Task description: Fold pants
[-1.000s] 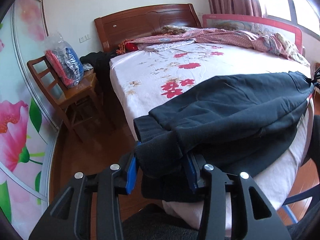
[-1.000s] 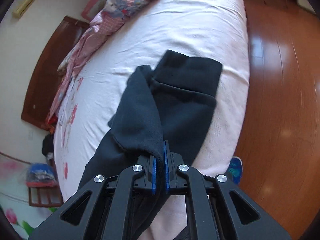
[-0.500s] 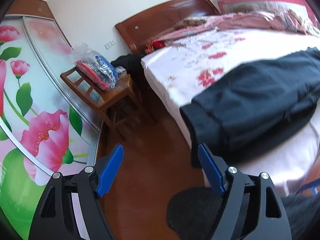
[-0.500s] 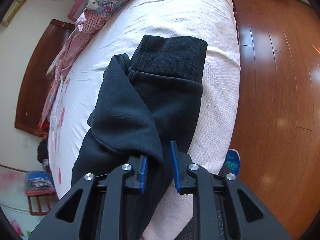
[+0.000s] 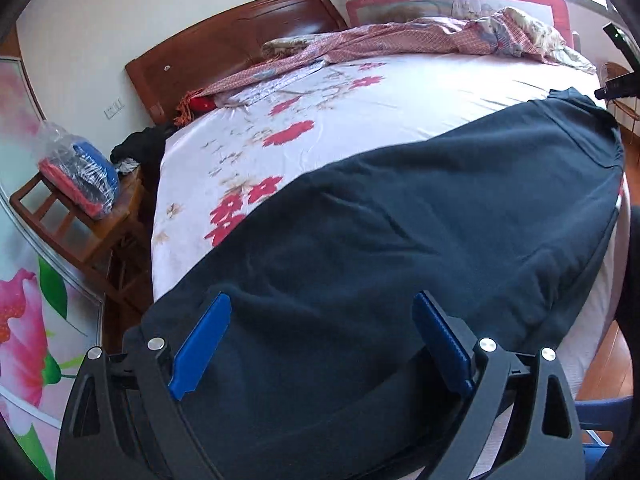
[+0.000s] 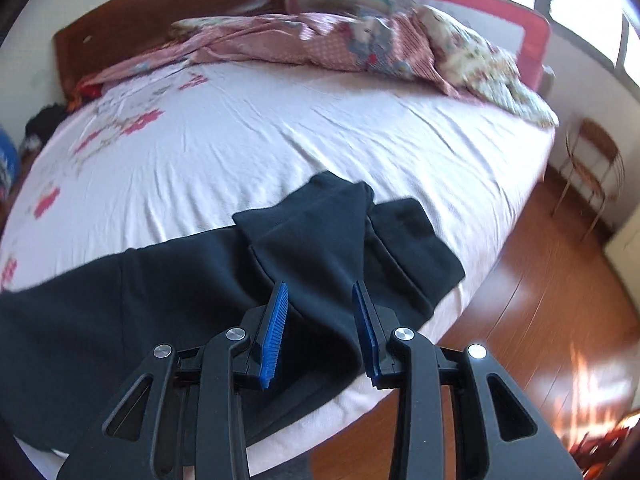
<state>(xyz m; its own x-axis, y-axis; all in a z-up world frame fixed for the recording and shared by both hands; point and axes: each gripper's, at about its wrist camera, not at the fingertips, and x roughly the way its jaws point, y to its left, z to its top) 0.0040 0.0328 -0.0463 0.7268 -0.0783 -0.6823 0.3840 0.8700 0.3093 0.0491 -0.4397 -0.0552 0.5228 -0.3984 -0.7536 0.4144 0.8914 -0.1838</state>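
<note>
Left wrist view: pants (image 5: 400,240) lie beneath both grippers' spread, empty jaws.

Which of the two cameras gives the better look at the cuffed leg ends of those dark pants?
The right wrist view: both cuffs lie in plain sight near the bed's edge, just beyond the open right hand-held gripper. The left wrist view shows mostly the pants' broad body.

Bed (image 5: 420,92) carries dark pants (image 5: 400,248), rumpled quilt (image 5: 400,36).
</note>
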